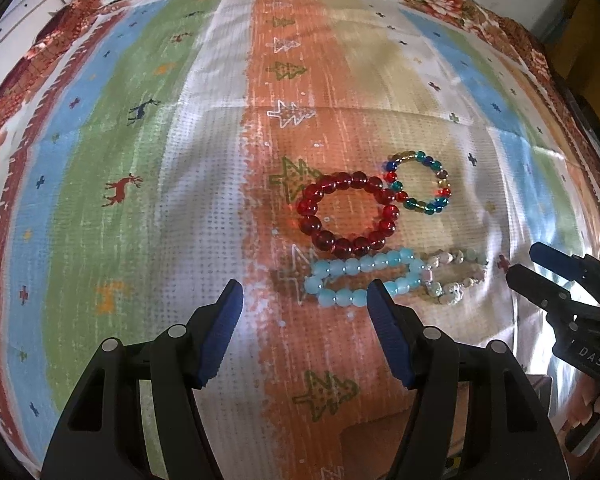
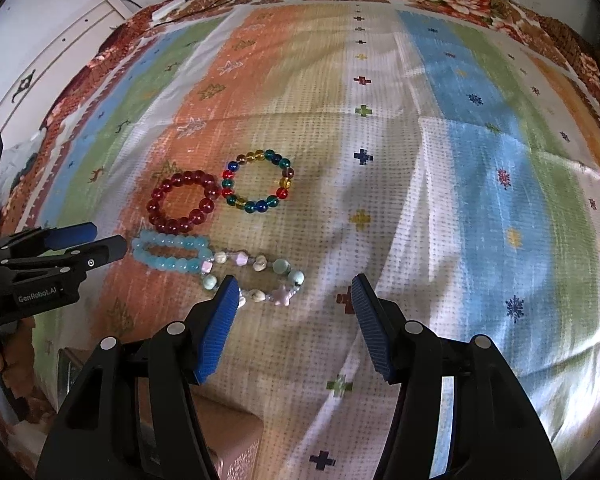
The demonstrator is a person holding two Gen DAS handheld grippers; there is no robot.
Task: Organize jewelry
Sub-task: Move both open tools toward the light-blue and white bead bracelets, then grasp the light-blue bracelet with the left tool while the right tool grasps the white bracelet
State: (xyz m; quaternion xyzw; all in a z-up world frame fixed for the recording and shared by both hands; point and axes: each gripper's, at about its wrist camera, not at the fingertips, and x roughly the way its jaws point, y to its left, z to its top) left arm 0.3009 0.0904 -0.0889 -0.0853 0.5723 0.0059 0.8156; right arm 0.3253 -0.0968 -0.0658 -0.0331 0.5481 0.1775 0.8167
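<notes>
Left wrist view shows a striped cloth (image 1: 180,160) with deer and tree motifs spread wide, and on its orange band four bead bracelets clustered together. Largest is the red bracelet (image 1: 346,216), touching the multicoloured bracelet (image 1: 418,182) to its right. Nearer lie the pale blue bracelet (image 1: 364,280) and, overlapping its right end, the shell and stone bracelet (image 1: 456,276). The left gripper (image 1: 304,292) hangs above them, jaws parted and empty. The right gripper (image 2: 294,292), seen in its own view, also stands open, holding nothing.
</notes>
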